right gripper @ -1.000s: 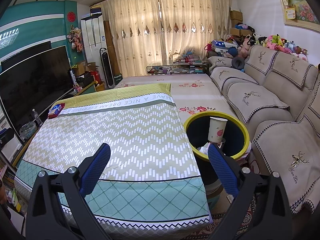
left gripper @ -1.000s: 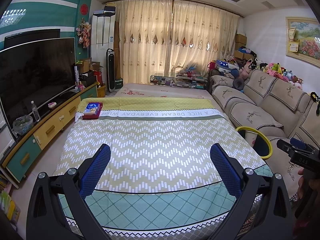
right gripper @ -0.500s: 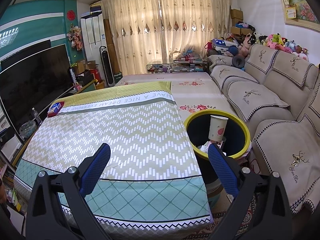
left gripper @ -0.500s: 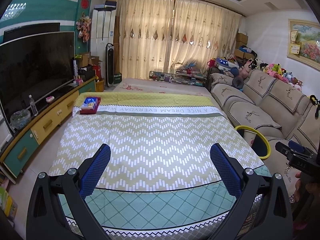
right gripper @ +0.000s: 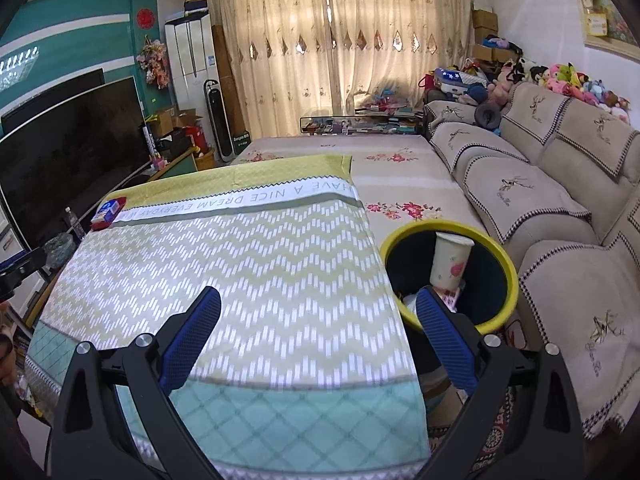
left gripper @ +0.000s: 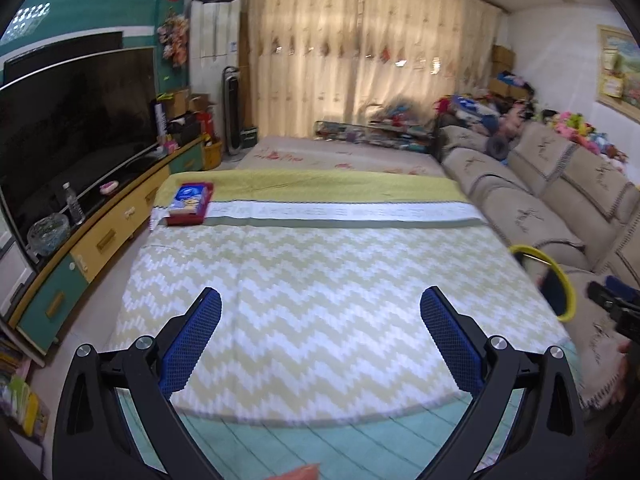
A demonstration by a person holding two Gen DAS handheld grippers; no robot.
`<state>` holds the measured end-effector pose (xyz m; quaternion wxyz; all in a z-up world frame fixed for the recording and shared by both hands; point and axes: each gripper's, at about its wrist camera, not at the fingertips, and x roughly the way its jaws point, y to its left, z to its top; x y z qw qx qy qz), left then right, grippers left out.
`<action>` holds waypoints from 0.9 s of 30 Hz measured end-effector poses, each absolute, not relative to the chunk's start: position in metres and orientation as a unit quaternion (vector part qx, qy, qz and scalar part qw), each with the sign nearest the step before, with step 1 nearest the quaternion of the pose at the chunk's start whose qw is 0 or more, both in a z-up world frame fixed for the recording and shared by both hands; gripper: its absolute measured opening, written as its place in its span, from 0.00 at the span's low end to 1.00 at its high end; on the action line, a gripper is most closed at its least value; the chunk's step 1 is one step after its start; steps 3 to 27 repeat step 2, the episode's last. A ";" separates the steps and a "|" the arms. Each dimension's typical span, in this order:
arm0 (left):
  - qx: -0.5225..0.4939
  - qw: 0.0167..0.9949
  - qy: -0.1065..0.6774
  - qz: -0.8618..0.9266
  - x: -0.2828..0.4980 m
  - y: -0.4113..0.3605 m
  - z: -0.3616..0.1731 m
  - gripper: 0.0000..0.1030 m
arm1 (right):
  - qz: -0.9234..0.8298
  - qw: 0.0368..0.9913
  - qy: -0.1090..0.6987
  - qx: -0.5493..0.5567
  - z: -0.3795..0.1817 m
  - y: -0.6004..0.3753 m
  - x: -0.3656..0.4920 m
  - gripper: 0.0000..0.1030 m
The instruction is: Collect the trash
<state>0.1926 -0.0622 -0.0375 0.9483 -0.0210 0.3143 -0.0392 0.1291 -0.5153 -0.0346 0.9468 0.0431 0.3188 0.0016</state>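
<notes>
A yellow-rimmed black trash bin (right gripper: 508,264) stands between the cloth-covered table (right gripper: 248,272) and the sofa. A white paper cup (right gripper: 450,260) and some crumpled scraps lie inside it. My right gripper (right gripper: 318,312) hovers open over the table's near right part, its right finger in front of the bin's rim. My left gripper (left gripper: 320,318) is open above the table (left gripper: 320,280), with nothing between its fingers. The bin (left gripper: 560,280) shows at the right edge in the left wrist view. A small orange scrap (left gripper: 302,472) peeks in at the bottom edge there.
A blue-and-red tissue pack (left gripper: 190,204) lies on the table's far left corner. A TV (left gripper: 76,128) on a long cabinet (left gripper: 100,240) lines the left side. A beige sofa (right gripper: 552,208) runs along the right. The other gripper (left gripper: 616,304) shows at right.
The left gripper has swung left and tipped downward, so the table fills more of its view and the orange scrap appears. The right gripper has barely moved. Both stay open.
</notes>
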 end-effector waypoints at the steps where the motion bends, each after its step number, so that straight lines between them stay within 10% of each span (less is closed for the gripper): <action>1: -0.022 0.948 0.315 -0.031 0.206 -0.058 -0.042 0.95 | 0.002 0.945 0.324 0.043 -0.036 -0.514 0.141 0.92; 27: -0.023 0.947 0.319 -0.025 0.218 -0.055 -0.047 0.95 | 0.006 0.943 0.329 0.044 -0.039 -0.509 0.156 0.92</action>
